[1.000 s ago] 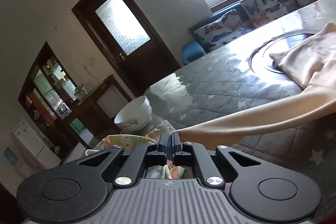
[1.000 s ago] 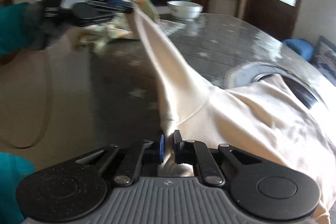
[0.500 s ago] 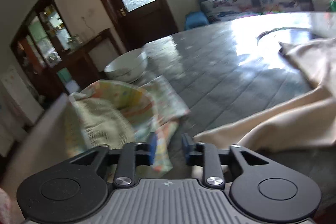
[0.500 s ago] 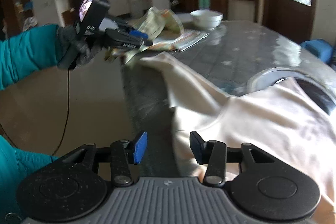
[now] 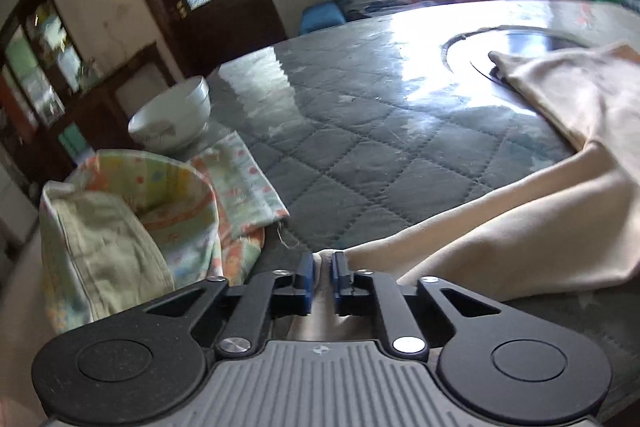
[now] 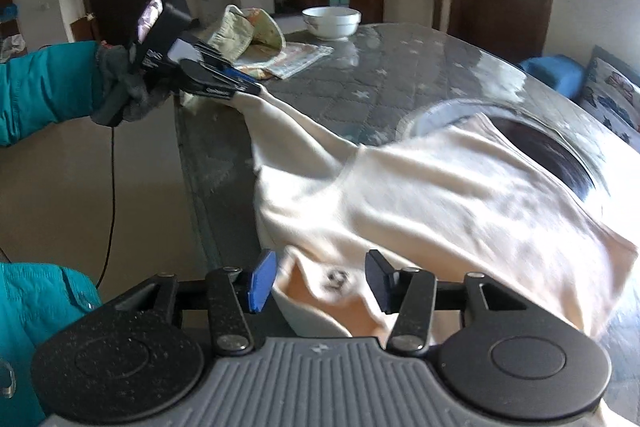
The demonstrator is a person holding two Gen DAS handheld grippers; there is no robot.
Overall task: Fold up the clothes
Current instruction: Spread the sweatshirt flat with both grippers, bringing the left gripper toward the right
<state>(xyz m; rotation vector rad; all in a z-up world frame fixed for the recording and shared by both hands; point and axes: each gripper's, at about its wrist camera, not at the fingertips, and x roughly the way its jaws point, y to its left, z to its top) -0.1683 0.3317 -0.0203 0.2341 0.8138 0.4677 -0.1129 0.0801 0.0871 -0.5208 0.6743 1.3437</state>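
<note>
A cream long-sleeved garment [image 6: 460, 195] lies spread on the grey quilted table [image 5: 380, 155]. One sleeve [image 6: 296, 123] stretches toward the table's left edge. There my left gripper [image 5: 322, 277], also visible from the right wrist [image 6: 252, 90], is shut on the sleeve's end, with cream cloth [image 5: 520, 227] pinched between its blue pads. My right gripper [image 6: 320, 269] hovers over the collar [image 6: 332, 279] with its label. Its jaws are opening, and the collar lies between them without either pad pressing on it.
A pile of patterned cloths [image 5: 132, 219] and a white bowl [image 5: 172, 119] sit at the table's far corner. A round inset ring [image 6: 540, 143] lies partly under the garment. The table edge [image 6: 188, 155] drops to the floor on the left, by a teal sleeve [image 6: 44, 91].
The left gripper let go of the raised sleeve, opened, sank toward the table and shut on the sleeve end again. The right gripper released the garment and stands open. The sleeve now lies lower.
</note>
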